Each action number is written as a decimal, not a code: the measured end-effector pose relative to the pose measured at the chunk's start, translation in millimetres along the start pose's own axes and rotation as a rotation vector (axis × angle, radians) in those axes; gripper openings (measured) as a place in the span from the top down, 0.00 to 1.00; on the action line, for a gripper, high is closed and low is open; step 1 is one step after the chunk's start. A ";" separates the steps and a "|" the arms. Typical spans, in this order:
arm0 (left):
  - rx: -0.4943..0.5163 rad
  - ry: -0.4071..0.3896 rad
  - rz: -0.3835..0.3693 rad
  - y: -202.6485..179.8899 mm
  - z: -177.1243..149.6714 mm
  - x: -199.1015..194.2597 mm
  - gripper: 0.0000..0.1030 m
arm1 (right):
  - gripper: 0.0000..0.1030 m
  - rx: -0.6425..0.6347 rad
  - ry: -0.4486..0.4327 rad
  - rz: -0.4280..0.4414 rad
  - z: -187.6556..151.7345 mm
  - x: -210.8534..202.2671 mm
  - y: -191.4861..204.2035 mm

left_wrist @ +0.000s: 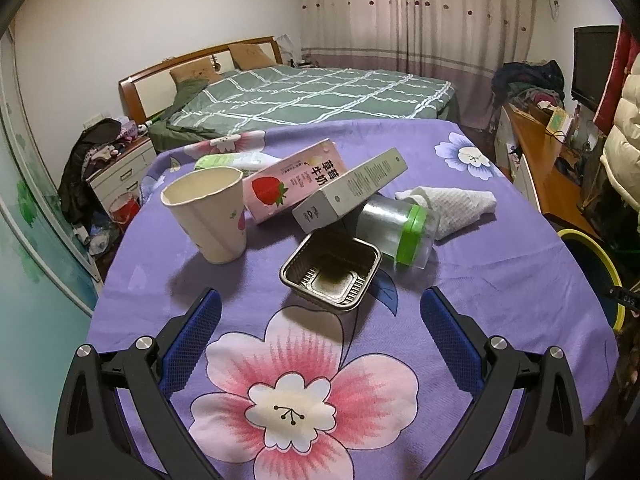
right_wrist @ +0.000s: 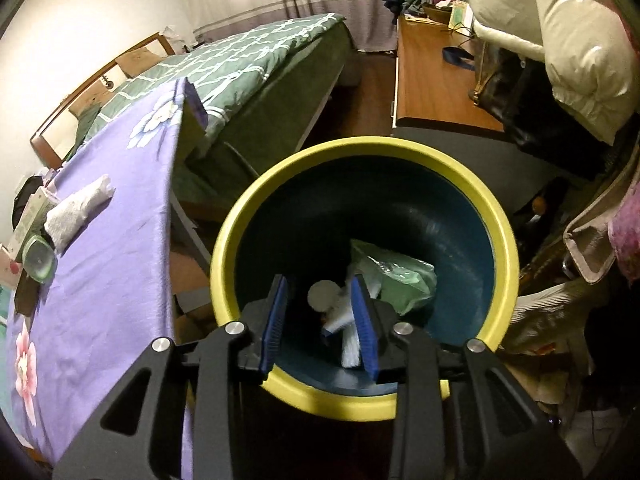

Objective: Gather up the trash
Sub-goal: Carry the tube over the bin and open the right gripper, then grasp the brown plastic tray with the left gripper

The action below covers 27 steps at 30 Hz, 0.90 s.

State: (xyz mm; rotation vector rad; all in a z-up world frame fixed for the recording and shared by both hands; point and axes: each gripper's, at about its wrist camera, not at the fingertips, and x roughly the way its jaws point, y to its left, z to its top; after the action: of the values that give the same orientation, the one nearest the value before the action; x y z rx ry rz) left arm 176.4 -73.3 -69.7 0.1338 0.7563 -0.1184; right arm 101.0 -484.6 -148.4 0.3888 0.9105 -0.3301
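Note:
Trash lies on the purple flowered tablecloth (left_wrist: 500, 280): a paper cup (left_wrist: 208, 216), a pink strawberry milk carton (left_wrist: 288, 184), a long grey-white box (left_wrist: 352, 184), a clear jar with a green lid (left_wrist: 396, 228), a crumpled tissue (left_wrist: 452, 204) and a dark plastic tray (left_wrist: 332, 272). My left gripper (left_wrist: 320, 292) stands wide open just short of the tray, holding nothing. My right gripper (right_wrist: 320, 280) hangs over the yellow-rimmed dark bin (right_wrist: 360, 148), jaws partly open. A white tube-like piece (right_wrist: 336, 312) shows between and below its fingers, clear of the left pad. A green bag (right_wrist: 404, 276) lies inside the bin.
The bin (left_wrist: 612, 280) stands off the table's right edge. A green-quilted bed (left_wrist: 320, 92) lies beyond the table. A wooden desk (right_wrist: 432, 80) with clothes and a puffy white jacket (right_wrist: 560, 40) is at the right. A nightstand (left_wrist: 120, 168) and clutter sit at the left.

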 end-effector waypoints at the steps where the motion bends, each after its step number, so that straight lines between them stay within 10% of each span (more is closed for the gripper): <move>1: 0.003 0.002 -0.005 0.6 -0.1 2.3 0.05 | 0.69 -0.004 0.002 0.006 -0.1 0.3 2.6; 27: 0.168 0.112 -0.135 -2.4 29.2 111.2 0.05 | 0.66 -0.049 0.010 0.062 0.7 -0.2 31.3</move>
State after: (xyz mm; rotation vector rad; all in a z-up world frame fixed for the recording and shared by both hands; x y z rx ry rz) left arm 276.0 -87.0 -125.6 0.2511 0.8666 -0.3048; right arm 115.0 -457.3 -142.1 0.3732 0.9131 -0.2489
